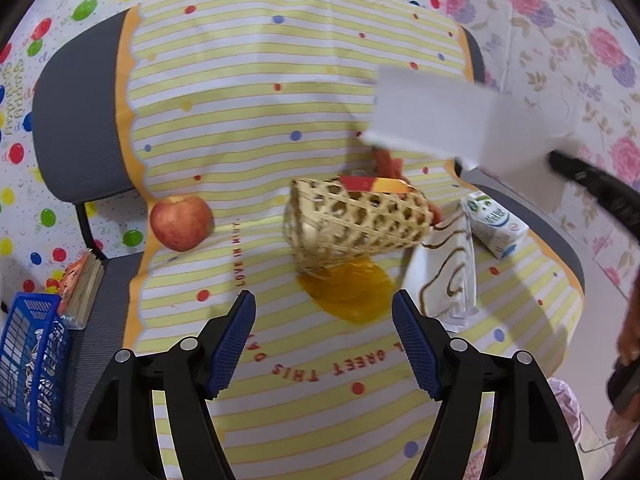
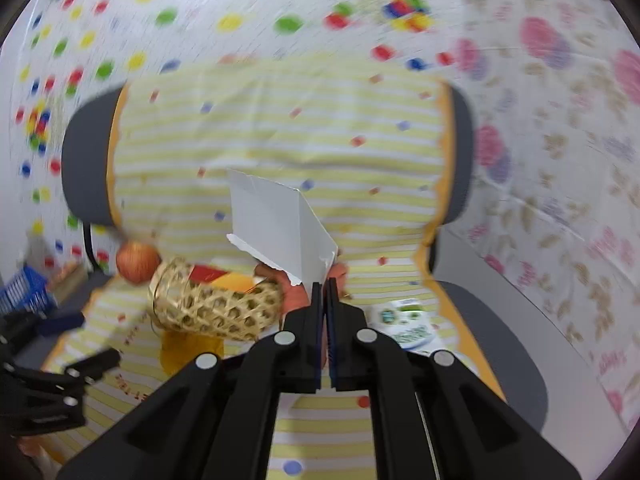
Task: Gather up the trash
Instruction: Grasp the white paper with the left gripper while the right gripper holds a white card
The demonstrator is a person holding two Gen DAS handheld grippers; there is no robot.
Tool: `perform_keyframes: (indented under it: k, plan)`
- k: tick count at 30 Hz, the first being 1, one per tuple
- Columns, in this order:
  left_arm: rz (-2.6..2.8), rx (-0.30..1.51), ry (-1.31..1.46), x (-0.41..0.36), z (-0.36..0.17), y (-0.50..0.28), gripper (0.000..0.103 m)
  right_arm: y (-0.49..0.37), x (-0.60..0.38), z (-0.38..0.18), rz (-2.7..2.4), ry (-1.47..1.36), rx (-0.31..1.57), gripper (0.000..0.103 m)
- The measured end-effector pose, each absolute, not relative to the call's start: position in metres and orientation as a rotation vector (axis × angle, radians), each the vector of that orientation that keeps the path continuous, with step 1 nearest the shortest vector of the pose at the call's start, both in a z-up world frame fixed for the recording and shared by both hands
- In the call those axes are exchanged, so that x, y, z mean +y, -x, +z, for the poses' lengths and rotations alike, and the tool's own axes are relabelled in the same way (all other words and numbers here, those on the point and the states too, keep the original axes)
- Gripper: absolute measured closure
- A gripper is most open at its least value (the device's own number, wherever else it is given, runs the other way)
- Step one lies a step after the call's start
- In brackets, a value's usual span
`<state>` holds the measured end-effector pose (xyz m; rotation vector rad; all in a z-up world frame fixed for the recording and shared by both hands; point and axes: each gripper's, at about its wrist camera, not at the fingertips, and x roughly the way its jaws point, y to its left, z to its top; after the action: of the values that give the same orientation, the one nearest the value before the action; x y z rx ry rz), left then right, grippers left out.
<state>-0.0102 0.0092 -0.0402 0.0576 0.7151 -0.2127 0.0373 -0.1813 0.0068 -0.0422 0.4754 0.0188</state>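
My right gripper (image 2: pixel 325 280) is clamped on the lower corner of a torn piece of white cardboard (image 2: pixel 276 224), and the sheet stands up and away from my fingertips, its long side leaning up to the left, well clear of the striped cloth (image 2: pixel 280 140). From the left wrist view the same cardboard (image 1: pixel 460 116) hangs above and to the right of the woven basket (image 1: pixel 356 224), which lies tipped on its side with its mouth facing right and red and orange scraps already poking out. So the basket sits below and to the left of what I hold; I judge the coming move to be a drop down and leftward, turning the sheet so a narrow edge leads into that sideways mouth. My left gripper (image 1: pixel 324 340) is spread wide with nothing between its pads, pointing at the basket across an orange patch (image 1: pixel 348 292) on the cloth, and it is the nearer one for steadying the basket. The apple (image 1: pixel 182 222) lies well apart to the left, and the milk carton (image 1: pixel 496 224) lies just right of the basket, beside a folded wrapper (image 1: pixel 448 280).
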Motion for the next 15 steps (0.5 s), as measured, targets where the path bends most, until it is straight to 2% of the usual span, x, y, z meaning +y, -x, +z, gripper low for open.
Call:
perform_keyframes:
  k: [6, 15]
  plan:
    - [-0.245, 0.734, -0.086, -0.013, -0.048, 0.007, 0.032, 0.008, -0.231, 0.02, -0.047, -0.091, 0.464, 0.101]
    - [-0.345, 0.805, -0.122, -0.057, -0.078, -0.008, 0.034, 0.049, -0.256, 0.001, -0.075, -0.178, 0.473, 0.101]
